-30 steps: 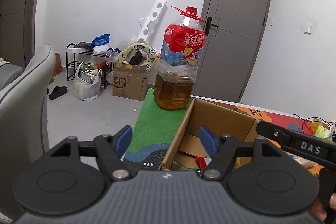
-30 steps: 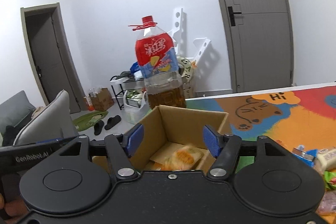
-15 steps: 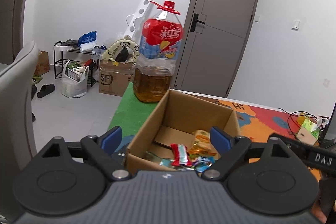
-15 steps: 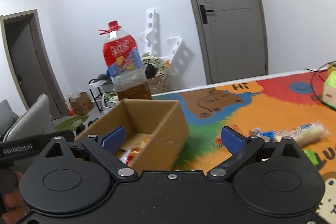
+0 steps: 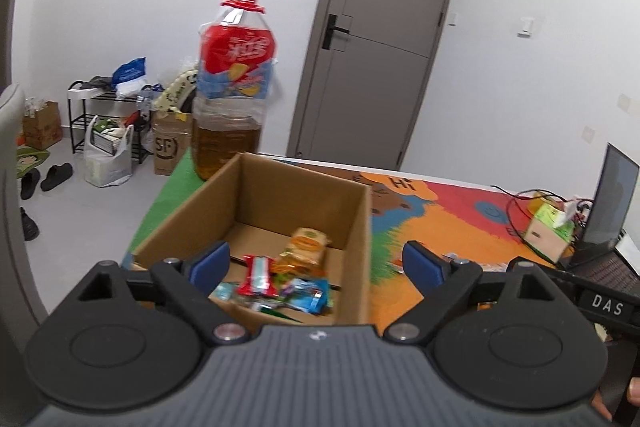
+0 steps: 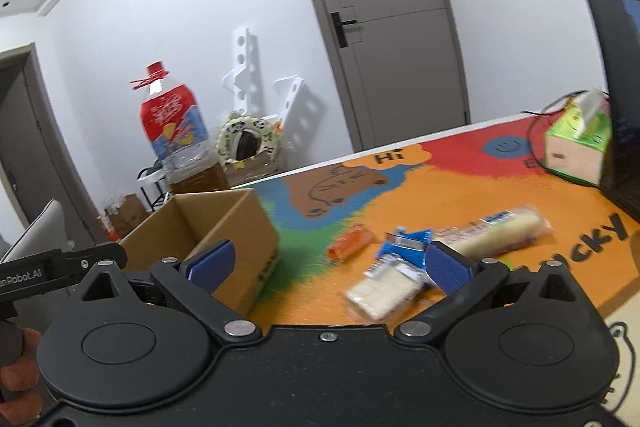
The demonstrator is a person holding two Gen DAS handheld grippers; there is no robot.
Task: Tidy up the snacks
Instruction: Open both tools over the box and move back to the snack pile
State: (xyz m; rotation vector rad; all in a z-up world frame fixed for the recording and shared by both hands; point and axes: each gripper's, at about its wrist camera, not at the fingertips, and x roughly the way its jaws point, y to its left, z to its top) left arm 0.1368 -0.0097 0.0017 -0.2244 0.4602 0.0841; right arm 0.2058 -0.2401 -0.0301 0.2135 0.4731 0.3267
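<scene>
Both tools have just been opening: the left tool and right tool now stand released, empty. The cardboard box, at the table's left edge, holds snack packets; the mat reads "Hi".

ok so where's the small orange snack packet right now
In the right wrist view the small orange snack packet lies on the colourful mat, between the cardboard box and the blue packet.

We're in somebody's home: shoe rack by the wall, slippers on the floor, grey door, colourful cartoon table mat.
</scene>
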